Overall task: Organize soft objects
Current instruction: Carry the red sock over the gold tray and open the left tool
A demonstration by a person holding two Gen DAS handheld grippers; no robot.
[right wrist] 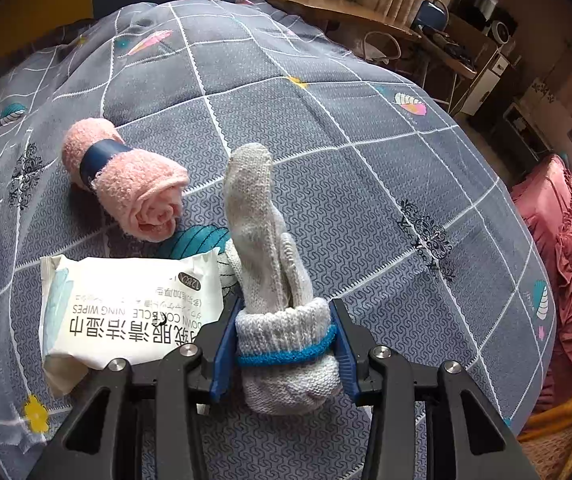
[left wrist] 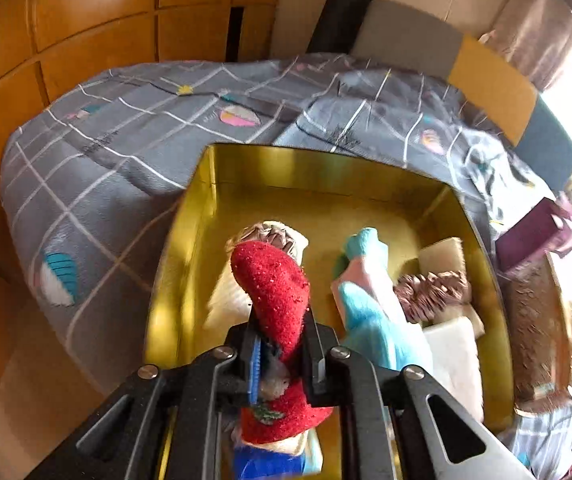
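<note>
In the left wrist view my left gripper (left wrist: 282,328) is shut on a fuzzy red sock (left wrist: 274,280), whose toe hangs over a gold tin box (left wrist: 286,160) standing on the bed. Inside the box lie a blue and pink sock (left wrist: 365,292), a brown fluffy item (left wrist: 429,292), white pads (left wrist: 453,344) and a beige piece (left wrist: 274,234) under the red sock. In the right wrist view my right gripper (right wrist: 286,312) is shut on the cuff of a white knit glove (right wrist: 258,232) with a blue band, just above the grey quilt (right wrist: 365,140).
A rolled pink towel (right wrist: 126,184) with a dark band and a pack of cleaning wipes (right wrist: 126,308) lie on the quilt left of the glove. Wooden wardrobe doors (left wrist: 86,20) stand behind the bed. Pink bedding (right wrist: 565,240) and a cluttered desk (right wrist: 365,12) lie beyond the right edge.
</note>
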